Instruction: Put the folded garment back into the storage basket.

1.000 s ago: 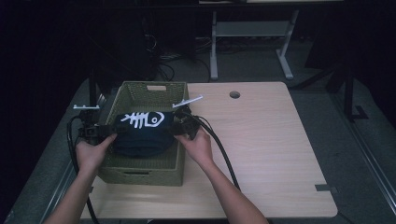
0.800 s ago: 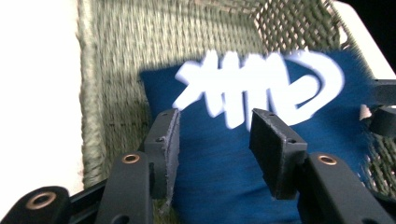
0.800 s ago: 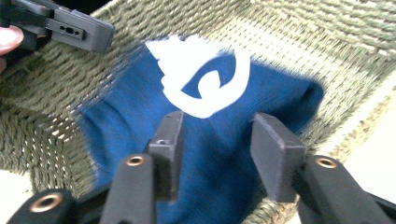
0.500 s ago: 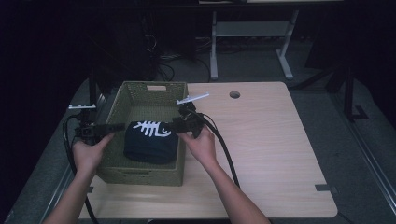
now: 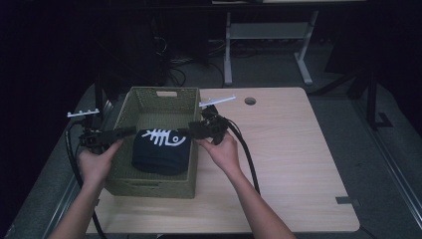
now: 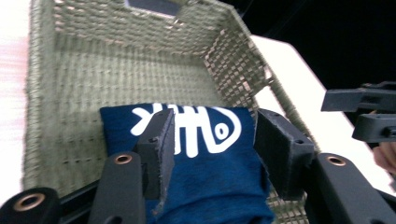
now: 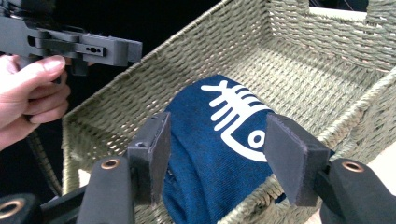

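A navy folded cloth (image 5: 161,152) with a white fish-skeleton print lies inside the green woven basket (image 5: 149,186), toward its front. My left gripper (image 5: 127,132) reaches over the basket's left rim, and my right gripper (image 5: 191,131) reaches over the right rim. Both are open and point at each other above the cloth. In the left gripper view the cloth (image 6: 210,182) sits below the spread jaws of the left gripper (image 6: 215,135). The right gripper (image 7: 215,140) likewise stands wide over the cloth (image 7: 210,158) and basket wall (image 7: 303,60).
The basket stands on the left part of a light wooden table (image 5: 298,159), which has a cable hole (image 5: 250,101) at the back. A black cable (image 5: 247,159) trails from the right gripper across the tabletop. Dark floor and a desk frame (image 5: 229,55) lie beyond.
The cloth, held up between the two grippers above the basket a second ago, has gone down into the basket. Both grippers have let go and drawn apart toward the rims.
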Demonstrator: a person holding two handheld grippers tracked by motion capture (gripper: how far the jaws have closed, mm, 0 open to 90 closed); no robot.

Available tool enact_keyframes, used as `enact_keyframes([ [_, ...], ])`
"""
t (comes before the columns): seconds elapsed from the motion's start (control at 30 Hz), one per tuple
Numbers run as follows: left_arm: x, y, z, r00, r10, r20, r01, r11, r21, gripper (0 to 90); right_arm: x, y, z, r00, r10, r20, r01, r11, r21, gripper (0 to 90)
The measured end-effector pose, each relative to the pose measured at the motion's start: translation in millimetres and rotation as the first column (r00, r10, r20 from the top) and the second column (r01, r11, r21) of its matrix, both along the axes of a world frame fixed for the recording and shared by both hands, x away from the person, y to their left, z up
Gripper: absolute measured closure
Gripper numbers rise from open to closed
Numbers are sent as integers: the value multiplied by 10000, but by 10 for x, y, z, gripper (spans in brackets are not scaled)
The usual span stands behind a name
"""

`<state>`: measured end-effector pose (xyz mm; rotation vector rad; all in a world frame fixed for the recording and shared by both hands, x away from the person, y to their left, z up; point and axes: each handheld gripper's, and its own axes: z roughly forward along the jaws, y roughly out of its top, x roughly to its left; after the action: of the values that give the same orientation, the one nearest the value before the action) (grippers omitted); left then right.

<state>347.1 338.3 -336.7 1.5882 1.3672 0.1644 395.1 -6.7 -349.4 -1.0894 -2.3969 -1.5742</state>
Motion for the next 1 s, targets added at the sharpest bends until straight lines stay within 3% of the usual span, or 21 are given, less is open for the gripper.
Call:
enact_keyframes([
  [0.1, -14, -10, 5, 9999, -123, 27, 124, 9987, -496, 430, -2, -69, 32, 9999, 98, -35, -98, 9998, 173, 380],
  [0.23, -42, -70, 43, 9994, -185, 283, 203, 9976, -658, 413, -3, -179, 71, 9997, 242, 34, -243, 9986, 477, 359],
  [0.5, -117, -275, 167, 9944, -623, 854, 657, 9971, -381, 395, -17, -388, 137, 9990, 420, 142, -431, 9946, 946, 344],
  [0.73, -193, -409, 247, 9900, -725, 1208, 794, 9955, -526, 383, -54, -529, 170, 9984, 489, 282, -516, 9928, 1076, 323],
  [1.0, -193, -585, 275, 9862, -1008, 1314, 1073, 9933, -430, 335, -98, -720, 178, 9979, 434, 480, -483, 9931, 1066, 292],
])
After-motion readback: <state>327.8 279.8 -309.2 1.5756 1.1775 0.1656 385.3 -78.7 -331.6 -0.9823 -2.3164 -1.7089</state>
